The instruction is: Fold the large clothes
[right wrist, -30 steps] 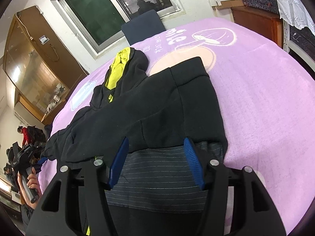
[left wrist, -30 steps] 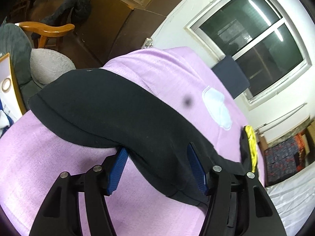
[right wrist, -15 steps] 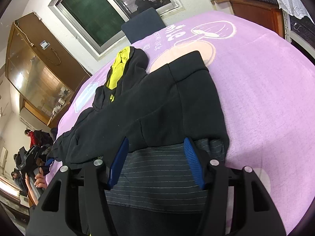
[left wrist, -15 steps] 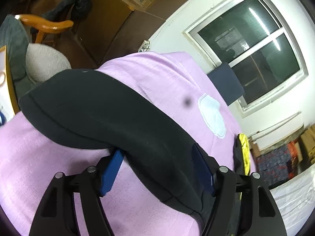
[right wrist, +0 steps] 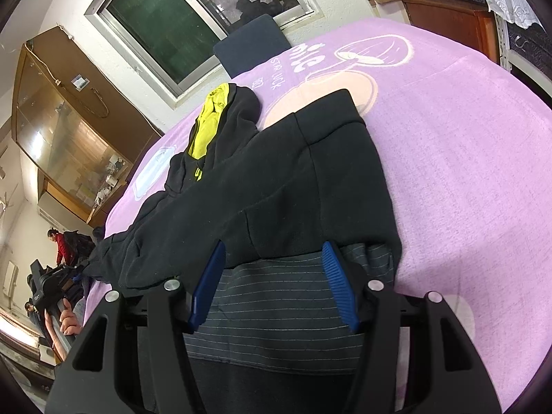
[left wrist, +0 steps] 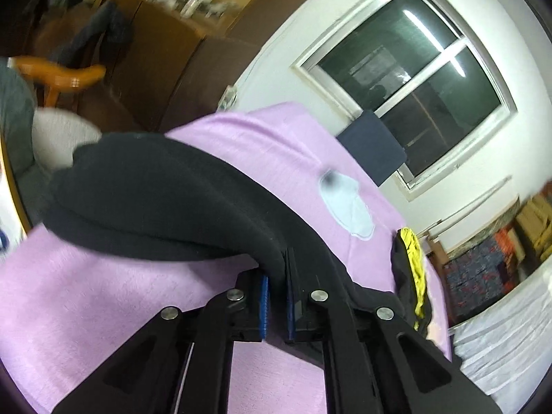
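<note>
Purple blanket (right wrist: 465, 145) covers the worktop, black hoodie (right wrist: 276, 179) spread mid-frame. Left claw (left wrist: 276, 281) just snapped closed, pinching the hoodie's sleeve (left wrist: 155, 200) at lower centre, so the fold-over can start. Right claw (right wrist: 272, 283) unclenched over the striped hem (right wrist: 276, 317).

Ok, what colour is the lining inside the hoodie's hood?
Bright yellow lining, inside the black hoodie; clearest in the right wrist view.

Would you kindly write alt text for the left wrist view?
The left gripper has just closed its blue pads on the black sleeve of a hoodie lying on a pink blanket. The hood's yellow lining shows to the right; a dark window sits behind.
</note>
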`<control>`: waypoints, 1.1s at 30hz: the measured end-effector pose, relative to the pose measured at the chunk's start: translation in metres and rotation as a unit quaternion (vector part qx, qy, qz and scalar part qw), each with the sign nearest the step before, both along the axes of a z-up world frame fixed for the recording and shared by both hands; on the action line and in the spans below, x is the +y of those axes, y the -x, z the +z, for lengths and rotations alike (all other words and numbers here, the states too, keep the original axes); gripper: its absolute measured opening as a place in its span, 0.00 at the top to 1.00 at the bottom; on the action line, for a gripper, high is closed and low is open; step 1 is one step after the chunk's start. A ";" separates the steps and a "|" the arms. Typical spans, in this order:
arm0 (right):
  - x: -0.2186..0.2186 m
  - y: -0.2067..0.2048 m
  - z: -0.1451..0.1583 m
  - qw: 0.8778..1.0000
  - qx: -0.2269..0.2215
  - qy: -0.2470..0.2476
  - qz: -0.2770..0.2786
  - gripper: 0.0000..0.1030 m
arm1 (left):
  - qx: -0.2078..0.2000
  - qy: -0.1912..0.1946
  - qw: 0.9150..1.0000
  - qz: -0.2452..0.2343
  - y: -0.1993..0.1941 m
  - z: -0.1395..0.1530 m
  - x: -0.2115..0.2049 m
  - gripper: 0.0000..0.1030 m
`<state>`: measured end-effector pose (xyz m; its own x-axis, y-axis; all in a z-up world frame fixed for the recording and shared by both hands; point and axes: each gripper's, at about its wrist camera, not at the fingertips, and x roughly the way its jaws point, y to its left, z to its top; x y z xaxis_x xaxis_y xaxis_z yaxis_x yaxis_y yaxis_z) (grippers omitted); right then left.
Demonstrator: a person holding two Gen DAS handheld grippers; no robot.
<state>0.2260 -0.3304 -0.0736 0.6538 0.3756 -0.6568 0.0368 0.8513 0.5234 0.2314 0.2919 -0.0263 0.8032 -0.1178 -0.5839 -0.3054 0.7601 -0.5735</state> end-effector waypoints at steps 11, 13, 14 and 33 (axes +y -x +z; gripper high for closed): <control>0.004 -0.001 0.001 1.000 0.002 0.006 0.001 0.44 | 0.007 -0.062 0.998 -0.007 -0.006 0.010 -0.019 0.92; 0.004 -0.002 0.001 1.000 0.004 0.007 0.002 0.44 | 0.008 -0.065 0.998 -0.005 -0.005 0.012 -0.021 0.92; 0.006 -0.003 0.001 1.000 0.006 0.010 0.002 0.44 | 0.008 -0.077 0.997 -0.003 -0.003 0.015 -0.025 0.92; -0.018 -0.005 -0.005 0.995 0.025 -0.092 0.001 0.44 | 0.063 -0.414 0.860 -0.291 -0.036 -0.002 -0.355 0.86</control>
<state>0.2310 -0.3480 -0.0787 0.6202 0.4949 -0.6087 0.0649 0.7409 0.6685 0.2671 -0.0632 -0.0280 0.6727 0.0189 -0.7397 0.2458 0.9372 0.2474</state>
